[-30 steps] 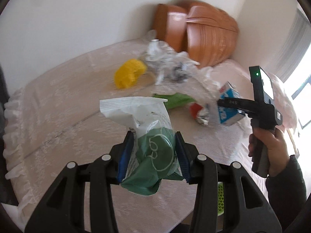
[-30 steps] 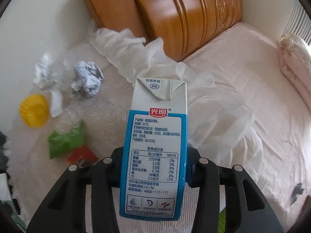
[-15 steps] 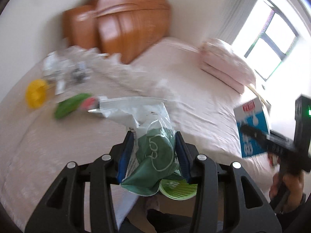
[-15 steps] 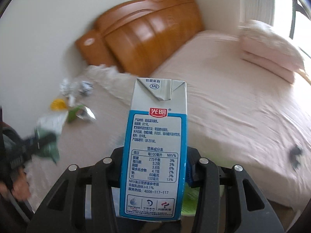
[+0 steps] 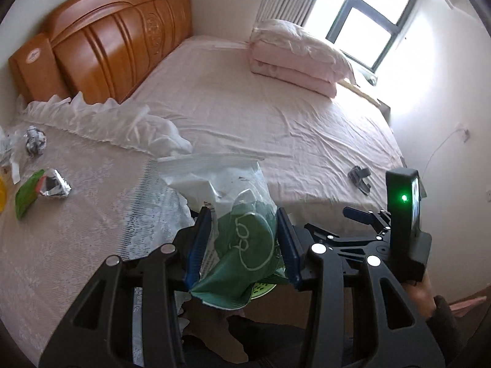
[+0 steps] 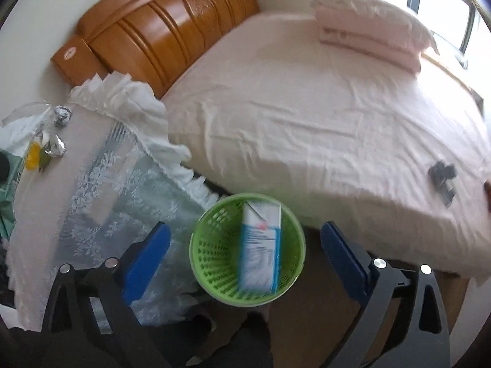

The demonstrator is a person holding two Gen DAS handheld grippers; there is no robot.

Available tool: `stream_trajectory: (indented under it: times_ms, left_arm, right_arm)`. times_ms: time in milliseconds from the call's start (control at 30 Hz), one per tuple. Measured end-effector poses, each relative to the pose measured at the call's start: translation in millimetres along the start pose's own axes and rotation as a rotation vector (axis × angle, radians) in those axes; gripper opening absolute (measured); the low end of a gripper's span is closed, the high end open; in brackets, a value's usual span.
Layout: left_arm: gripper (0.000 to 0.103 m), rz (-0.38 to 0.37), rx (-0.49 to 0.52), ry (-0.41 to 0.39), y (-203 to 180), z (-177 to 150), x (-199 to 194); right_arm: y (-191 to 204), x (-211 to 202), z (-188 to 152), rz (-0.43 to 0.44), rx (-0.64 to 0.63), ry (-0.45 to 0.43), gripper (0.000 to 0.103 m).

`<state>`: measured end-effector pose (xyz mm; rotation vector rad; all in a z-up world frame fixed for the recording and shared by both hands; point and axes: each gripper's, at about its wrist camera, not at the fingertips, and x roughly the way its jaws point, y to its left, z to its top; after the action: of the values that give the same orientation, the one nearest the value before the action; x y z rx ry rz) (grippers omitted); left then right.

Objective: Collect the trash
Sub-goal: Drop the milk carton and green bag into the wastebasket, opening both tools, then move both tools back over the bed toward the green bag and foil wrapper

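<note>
The right gripper [image 6: 245, 247] has just opened wide, empty. The carton [image 6: 260, 251] lies in the bin [image 6: 214, 254]. The left gripper [image 5: 244, 245] grips a bag [image 5: 245, 239].

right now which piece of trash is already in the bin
The blue and white milk carton, lying inside the green basket. The green and white bag is clamped in the left gripper; the foil wrapper lies on the lace cloth.

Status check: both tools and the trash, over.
Right tool just opened, empty; carton in basket. Left tool shut on bag. Path clear.
</note>
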<state>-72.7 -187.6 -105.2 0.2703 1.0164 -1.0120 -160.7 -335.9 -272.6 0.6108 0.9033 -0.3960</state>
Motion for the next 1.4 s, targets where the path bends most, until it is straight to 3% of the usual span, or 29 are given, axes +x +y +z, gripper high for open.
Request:
stream_trajectory:
  times_ms: [300, 467, 633, 700, 733, 900, 1100, 1233, 1400]
  left_arm:
    - [0.042, -0.02, 0.06, 0.048, -18.8, -2.3, 15.3]
    - [0.043, -0.07, 0.131, 0.111, -44.3, -1.0, 44.1]
    - [0.045, -0.091, 0.166, 0.2, -61.6, -5.8, 91.3]
    - [0.059, -0.091, 0.164, 0.243, -62.4, -10.3, 110.5]
    - [0.074, -0.077, 0.154, 0.262, -61.4, -13.2, 121.7]
    - [0.091, -0.059, 0.149, 0.279, -60.4, -20.0, 133.0]
    - [0.095, -0.01, 0.124, 0.132, -49.3, -3.9, 91.1]
    - [0.095, 0.071, 0.1, -0.038, -30.1, 16.7, 32.4]
    - [0.095, 0.158, 0.043, -0.171, 8.5, 26.3, -28.7]
  right_arm:
    - [-31.4, -43.8, 7.6, -0.049, 0.092, -0.098, 0.101]
    - [-43.0, -75.0, 11.6, -0.144, 0.069, -0.165, 0.101]
    - [-55.4, -89.6, 11.1, -0.172, 0.081, -0.19, 0.101]
    - [-57.8, -90.5, 9.7, -0.185, 0.083, -0.19, 0.101]
    - [-58.9, -90.1, 8.6, -0.192, 0.083, -0.187, 0.101]
    - [-60.8, -84.1, 5.3, -0.205, 0.085, -0.165, 0.101]
    - [-55.4, -84.5, 10.7, -0.193, 0.088, -0.171, 0.101]
    - [-42.6, -90.0, 22.2, -0.165, 0.076, -0.2, 0.101]
    - [-17.2, -102.3, 42.3, -0.089, 0.059, -0.261, 0.101]
